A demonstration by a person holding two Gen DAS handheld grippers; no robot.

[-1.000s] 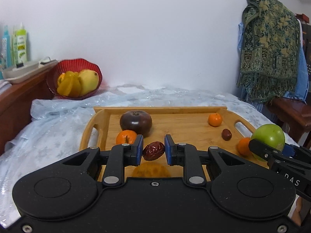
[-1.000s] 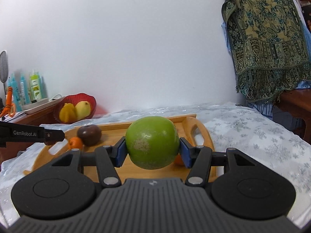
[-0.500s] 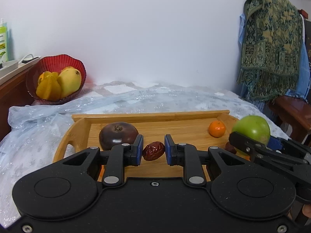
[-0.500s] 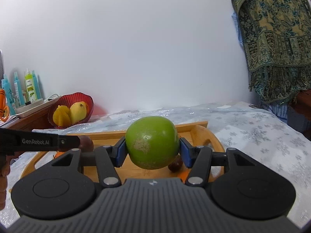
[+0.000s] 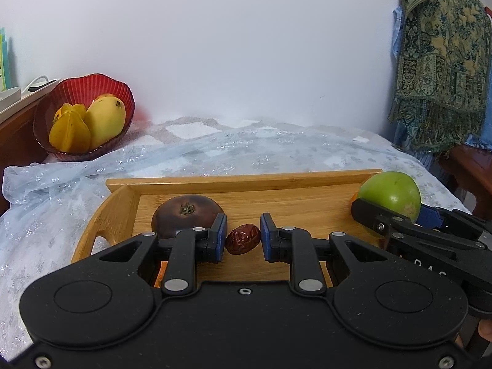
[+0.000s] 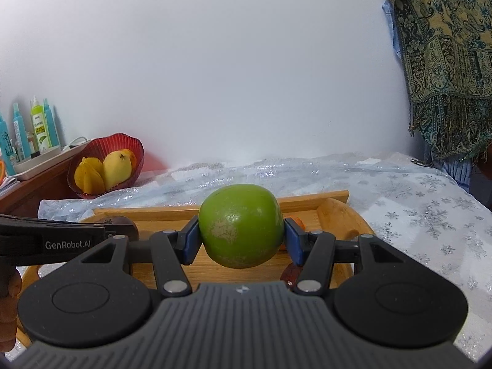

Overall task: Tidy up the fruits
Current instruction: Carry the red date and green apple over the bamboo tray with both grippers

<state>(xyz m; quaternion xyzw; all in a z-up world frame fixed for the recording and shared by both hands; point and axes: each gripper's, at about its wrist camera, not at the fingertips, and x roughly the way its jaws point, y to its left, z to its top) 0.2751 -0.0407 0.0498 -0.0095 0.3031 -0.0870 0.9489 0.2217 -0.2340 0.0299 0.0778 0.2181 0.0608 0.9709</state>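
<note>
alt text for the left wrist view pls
The left tool grips a wrinkled red date above a wooden tray holding a dark round fruit. Right, another tool grips a green apple.

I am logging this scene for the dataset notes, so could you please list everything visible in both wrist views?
Green fruit: 1, green, clamped in the right gripper above the tray.
Dried date: 1, dark red, between the left gripper's pads.
Dark round fruit: 1, purple-brown, on the tray's left part.
Wooden tray: 1, light brown, on the cloth.
Red bowl: 1, red, back left.
Mango: 1, yellow, in the bowl.
Starfruit: 1, yellow-orange, in the bowl.
Cloth: 1, pale blue with snowflakes, under the tray.
Patterned shawl: 1, green-gold, hanging right.
Bottles: several, teal and green, far left.
Left gripper: 1, black.
Right gripper: 1, black.
</note>
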